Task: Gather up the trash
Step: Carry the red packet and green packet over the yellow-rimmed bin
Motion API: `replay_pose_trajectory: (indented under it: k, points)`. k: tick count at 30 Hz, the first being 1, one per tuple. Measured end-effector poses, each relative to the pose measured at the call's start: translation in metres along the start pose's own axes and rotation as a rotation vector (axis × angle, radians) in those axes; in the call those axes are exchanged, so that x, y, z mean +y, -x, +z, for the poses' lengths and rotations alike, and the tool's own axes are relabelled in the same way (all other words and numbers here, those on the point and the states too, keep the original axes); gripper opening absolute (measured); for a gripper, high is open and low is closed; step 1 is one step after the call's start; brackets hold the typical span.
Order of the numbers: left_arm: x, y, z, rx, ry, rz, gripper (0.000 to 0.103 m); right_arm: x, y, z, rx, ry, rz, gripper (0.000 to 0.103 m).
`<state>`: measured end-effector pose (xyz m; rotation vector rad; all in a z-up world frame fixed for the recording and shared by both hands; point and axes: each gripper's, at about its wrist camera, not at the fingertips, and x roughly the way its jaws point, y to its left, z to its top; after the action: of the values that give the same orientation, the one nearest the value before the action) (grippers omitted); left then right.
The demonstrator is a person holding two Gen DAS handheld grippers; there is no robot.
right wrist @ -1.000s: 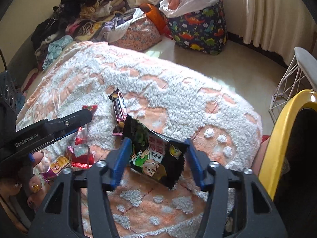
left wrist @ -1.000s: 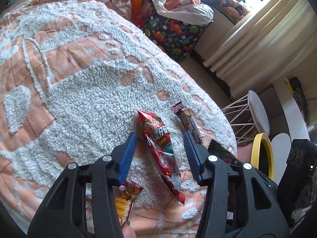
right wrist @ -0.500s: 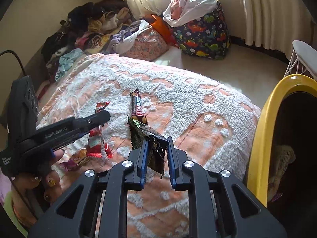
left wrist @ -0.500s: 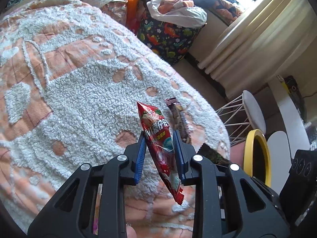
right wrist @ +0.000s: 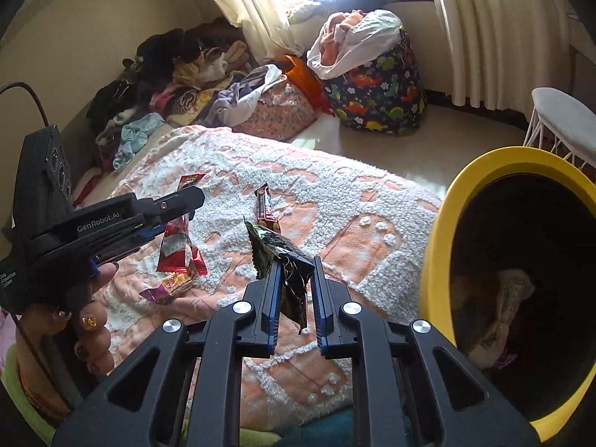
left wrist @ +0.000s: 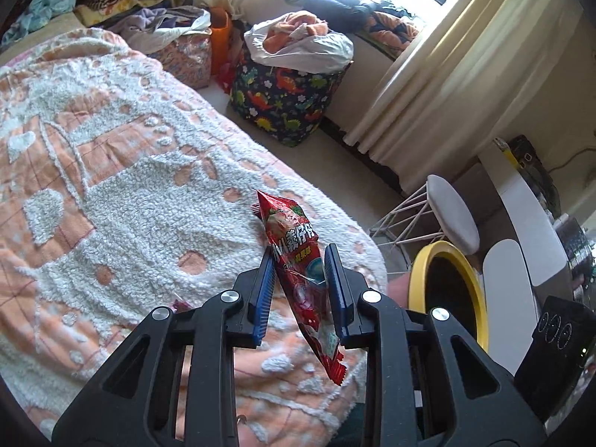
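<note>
the right gripper point(right wrist: 296, 290) tilted downward over the bed point(right wrist: 346, 201), its jaws clamped on a crumpled dark green snack wrapper point(right wrist: 283, 260) lifted clear of the blanket. the left gripper point(left wrist: 300, 279) angled down likewise, jaws clamped on a red snack packet point(left wrist: 294, 260) hanging between them. a hand point(right wrist: 87, 320) gripped the left tool's handle. a dark candy bar wrapper point(right wrist: 266, 208) lay farther on the bed; the yellow-rimmed bin point(right wrist: 439, 231) stood beside it.
</note>
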<state>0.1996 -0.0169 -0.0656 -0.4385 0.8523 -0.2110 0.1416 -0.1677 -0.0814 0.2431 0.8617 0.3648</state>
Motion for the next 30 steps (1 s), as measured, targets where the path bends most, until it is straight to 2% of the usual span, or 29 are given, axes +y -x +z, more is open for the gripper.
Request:
replay_pose_trajectory:
  k: [30]
  points:
    - [-0.078,0.017,-0.023,-0.019,-0.166,-0.067,0.020,-0.051,0.084,0.008,-0.187,-0.081,-0.083,0.015]
